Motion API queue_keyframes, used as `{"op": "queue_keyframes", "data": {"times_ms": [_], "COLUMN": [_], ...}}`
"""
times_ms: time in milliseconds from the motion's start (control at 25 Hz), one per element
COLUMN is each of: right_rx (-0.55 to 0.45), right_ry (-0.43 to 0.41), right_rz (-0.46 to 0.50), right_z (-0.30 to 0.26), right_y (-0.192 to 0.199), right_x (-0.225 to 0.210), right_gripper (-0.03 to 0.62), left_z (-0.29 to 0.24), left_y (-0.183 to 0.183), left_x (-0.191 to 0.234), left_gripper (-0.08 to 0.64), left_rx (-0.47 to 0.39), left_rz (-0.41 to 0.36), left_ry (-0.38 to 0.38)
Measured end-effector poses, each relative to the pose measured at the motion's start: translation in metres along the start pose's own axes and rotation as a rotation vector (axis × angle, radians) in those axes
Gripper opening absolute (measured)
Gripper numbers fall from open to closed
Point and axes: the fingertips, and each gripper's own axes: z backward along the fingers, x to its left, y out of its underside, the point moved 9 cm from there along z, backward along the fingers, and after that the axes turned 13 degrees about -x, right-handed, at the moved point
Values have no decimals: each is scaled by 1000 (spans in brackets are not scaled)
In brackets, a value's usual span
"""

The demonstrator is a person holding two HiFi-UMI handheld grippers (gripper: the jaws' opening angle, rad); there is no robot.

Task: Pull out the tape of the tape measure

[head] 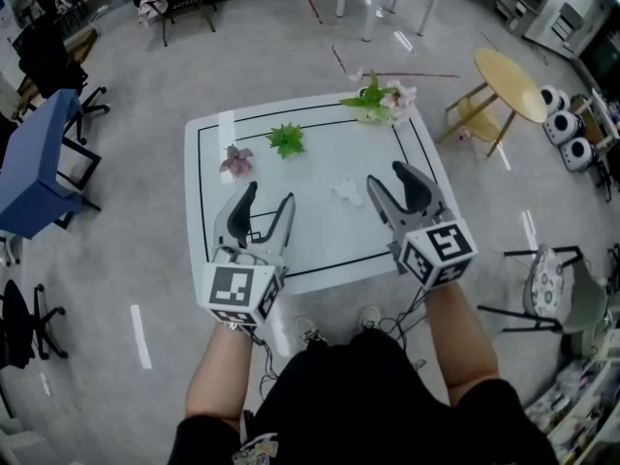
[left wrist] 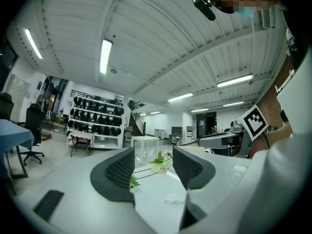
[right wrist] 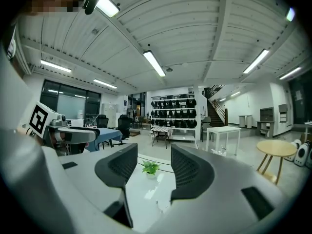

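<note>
1. Closest in, at 6 o'clock in the head view, a person's two forearms (head: 228, 376) reach over the near edge of a white desk (head: 310, 240), a gripper in each hand.
2. The left gripper (head: 268, 194) hovers over the desk's 7 o'clock corner. Its own view shows the fingers (left wrist: 117, 172) spread wide, with only bare desk top in the gap.
3. The right gripper (head: 387, 173) hangs at about 5 o'clock. Its fingers (right wrist: 192, 172) stand just as wide apart and hold nothing.
4. No plain tape measure can be made out. The one candidate is a small pale object (head: 347, 192) lying on the desk near its middle, between the two sets of fingertips. It is too small to show its shape or long axis, and no drawn tape is visible.
5. Seen from the head, the object lies at about 3 o'clock from the left fingertips and 8 o'clock from the right ones, nearer the right. Each gripper view places it low and ahead, just under the gap. The right hand likely has the shorter reach, both would have to drop, and the pull appears not yet begun.
6. Farther back stand a pink-flowered plant (head: 235, 160) at 11 o'clock, a green plant (head: 286, 139) near 12, and a bunch of flowers (head: 380, 100) on the far edge at 1 o'clock.
7. Beyond the desk, a round wooden table (head: 511, 83) stands at 2 o'clock and a blue table (head: 39, 163) at 9 o'clock.
</note>
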Motion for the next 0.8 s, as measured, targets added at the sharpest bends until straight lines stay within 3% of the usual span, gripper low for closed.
{"op": "queue_keyframes", "data": {"times_ms": [400, 800], "right_rx": [64, 153], "right_ry": [-12, -77], "right_rz": [-9, -50], "right_z": [-11, -35], "right_y": [31, 80], "right_x": [-19, -53], "right_gripper": [215, 216], "left_z": [-16, -37], "left_y": [24, 50], "left_x": [1, -7], "left_gripper": [227, 227], "left_rx": [32, 96], "left_rz": [31, 23], "left_ry": [-7, -56]}}
